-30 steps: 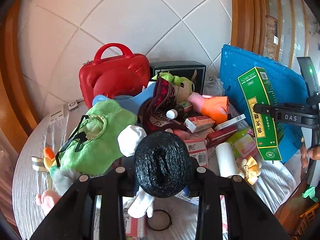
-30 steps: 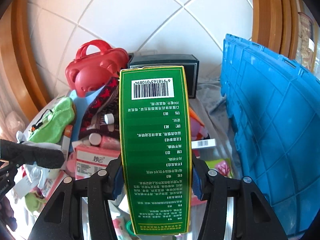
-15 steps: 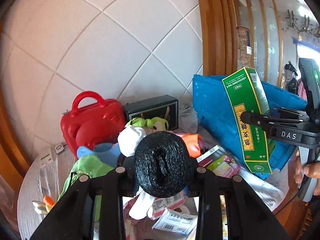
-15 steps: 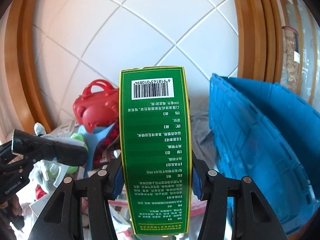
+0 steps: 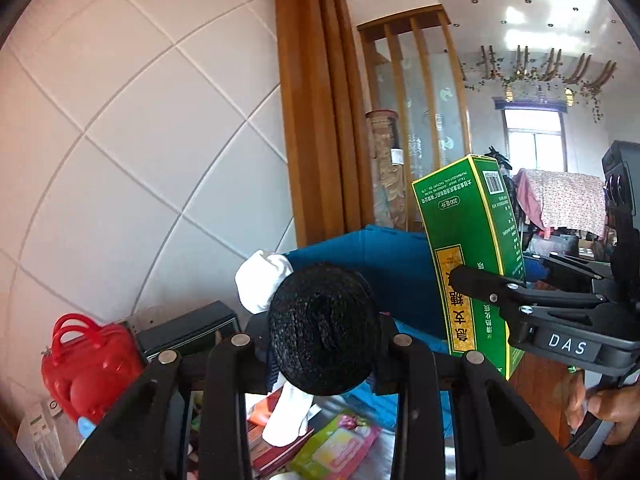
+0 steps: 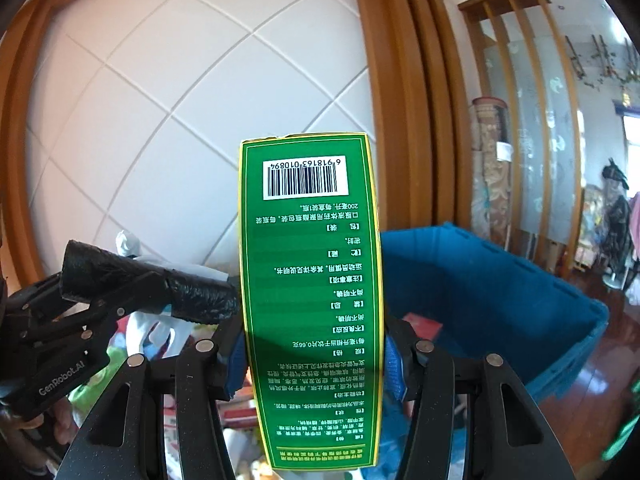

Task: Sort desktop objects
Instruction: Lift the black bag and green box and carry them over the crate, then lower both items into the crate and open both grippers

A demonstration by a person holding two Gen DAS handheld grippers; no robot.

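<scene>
The blue crate point(image 6: 500, 292) is the largest thing in view, standing open at the right side of the cluttered table point(image 5: 420, 456), its rim facing the tiled wall point(image 5: 140, 140). In the right wrist view its inside holds something red and flat near the bottom.

The green carton point(image 6: 310, 300) stands upright, printed side and barcode toward the camera, clamped at its lower sides between the blue pads point(image 6: 394, 368) of the right tool point(image 6: 312, 364). In the left wrist view the same carton point(image 5: 468, 256) hangs tilted in front of the crate point(image 5: 368, 264), above the table's right edge, with a hand point(image 5: 604, 412) on the tool's handle.

The left tool point(image 5: 322, 344) is closed on a black woven bundle point(image 5: 324, 328), which fills the gap between its fingers; a white soft piece point(image 5: 264, 280) sticks out above it and another white part hangs below. From the right wrist view that tool point(image 6: 192, 300) reaches in from the left, its tip just beside the carton.

A red handbag-shaped case point(image 5: 86, 364) sits at the table's back left against the wall, a black box point(image 5: 188, 332) beside it. Flat packets, one pink and green point(image 5: 340, 444), lie on the table beneath the left tool.
</scene>
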